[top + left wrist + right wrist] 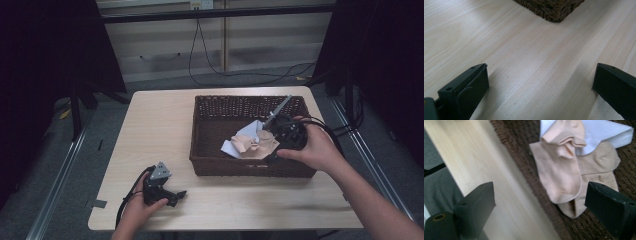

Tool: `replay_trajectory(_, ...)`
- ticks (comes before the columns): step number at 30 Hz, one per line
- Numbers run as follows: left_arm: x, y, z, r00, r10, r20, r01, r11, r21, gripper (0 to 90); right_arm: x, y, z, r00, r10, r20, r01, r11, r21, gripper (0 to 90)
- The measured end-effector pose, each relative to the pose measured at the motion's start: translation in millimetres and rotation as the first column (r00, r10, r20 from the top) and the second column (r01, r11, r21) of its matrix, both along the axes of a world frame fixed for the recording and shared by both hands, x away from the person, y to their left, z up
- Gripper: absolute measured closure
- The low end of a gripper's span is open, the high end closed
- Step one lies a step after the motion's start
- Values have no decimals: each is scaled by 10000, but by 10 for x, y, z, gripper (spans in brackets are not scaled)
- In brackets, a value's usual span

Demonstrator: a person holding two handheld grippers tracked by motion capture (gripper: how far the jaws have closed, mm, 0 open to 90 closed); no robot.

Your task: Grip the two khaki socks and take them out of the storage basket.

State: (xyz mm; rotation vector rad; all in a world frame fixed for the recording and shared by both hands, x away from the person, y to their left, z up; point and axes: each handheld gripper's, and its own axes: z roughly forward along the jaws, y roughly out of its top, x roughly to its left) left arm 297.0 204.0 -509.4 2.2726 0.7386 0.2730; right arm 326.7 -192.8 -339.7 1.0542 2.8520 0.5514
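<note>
Left gripper (pixel 540 85): jaws spread wide, nothing held, low over the table (pixel 150 125) near its front-left corner.
Right gripper (pixel 540 205): jaws wide apart, nothing held, above the basket (pixel 210 165).
Socks (pixel 564 172): heaped in basket's right half.

Wicker basket (pixel 210 150): dark brown, rectangular, on the table's right half. Inside, right of centre: crumpled peach socks (pixel 559 175) overlapping white sock (pixel 609 132).
</note>
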Motion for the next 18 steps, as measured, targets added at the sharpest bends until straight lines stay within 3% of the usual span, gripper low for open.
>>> replay_trajectory(12, 0, 0, 0, 10000, -1, -1, 1, 10000, -1, 0, 369, 105, -224, 9947, -1029, -77, 1031, 9940, 352, 160)
replay_trajectory(18, 1, 0, 0, 10000, -4, 12, 4, 10000, 3, 0, 517, 192, -408, 9897, -1407, -250, 1416, 9891, 395, 271)
